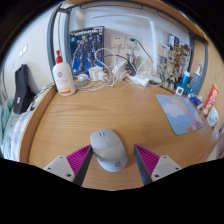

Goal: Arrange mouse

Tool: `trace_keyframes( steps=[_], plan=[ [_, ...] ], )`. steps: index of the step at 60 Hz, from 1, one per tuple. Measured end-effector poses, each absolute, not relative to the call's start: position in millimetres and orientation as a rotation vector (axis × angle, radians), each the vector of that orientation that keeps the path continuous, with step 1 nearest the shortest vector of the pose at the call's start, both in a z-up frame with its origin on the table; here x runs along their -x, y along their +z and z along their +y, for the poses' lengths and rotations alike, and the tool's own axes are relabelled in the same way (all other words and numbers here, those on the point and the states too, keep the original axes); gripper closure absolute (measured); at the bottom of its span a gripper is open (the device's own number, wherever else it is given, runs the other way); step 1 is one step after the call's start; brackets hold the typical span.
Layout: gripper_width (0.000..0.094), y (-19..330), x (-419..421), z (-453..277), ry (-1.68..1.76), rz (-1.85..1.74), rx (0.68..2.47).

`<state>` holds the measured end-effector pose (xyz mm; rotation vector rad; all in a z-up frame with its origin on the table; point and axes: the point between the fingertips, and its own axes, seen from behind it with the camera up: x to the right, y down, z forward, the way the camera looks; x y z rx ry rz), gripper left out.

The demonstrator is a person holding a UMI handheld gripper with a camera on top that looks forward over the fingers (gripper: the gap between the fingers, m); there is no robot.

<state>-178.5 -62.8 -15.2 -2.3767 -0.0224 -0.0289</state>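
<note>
A light grey computer mouse (pixel 108 147) lies on the wooden desk (pixel 100 110), between my two fingers. My gripper (pixel 112 150) is open around it. The left magenta pad (pixel 78 158) is close against the mouse's side. The right pad (pixel 147 158) stands off with a small gap. The mouse rests on the desk on its own. A blue mouse mat (pixel 180 112) lies on the desk ahead and to the right of the fingers, apart from the mouse.
At the back stand a white bottle with an orange cap (pixel 64 78), a printed box (pixel 87 45), and a tangle of white cables and plugs (pixel 125 72). A black object (pixel 20 90) sits far left. Small figures and boxes (pixel 180 62) crowd the right.
</note>
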Motion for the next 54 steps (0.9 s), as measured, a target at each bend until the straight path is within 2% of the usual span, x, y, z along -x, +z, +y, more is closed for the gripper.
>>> trace_keyframes(
  steps=[11, 19, 27, 35, 38, 39, 40, 44, 54],
  plan=[
    [0.0129, -16, 177, -42, -0.04, 0.036, 2.372],
    [0.0185, -16, 175, -33, -0.049, 0.069, 2.371],
    [0.0341, -17, 182, -31, -0.026, 0.072, 2.378],
    [0.0405, -18, 184, -33, -0.046, 0.07, 2.384],
    [0.049, -18, 182, -34, -0.066, 0.059, 2.392],
    [0.0481, -18, 181, -34, -0.072, 0.059, 2.394],
    [0.0521, -18, 181, -34, -0.074, 0.064, 2.393],
    [0.0587, -18, 181, -34, -0.081, 0.085, 2.394],
    [0.0608, -17, 182, -33, -0.058, 0.039, 2.407]
  ],
)
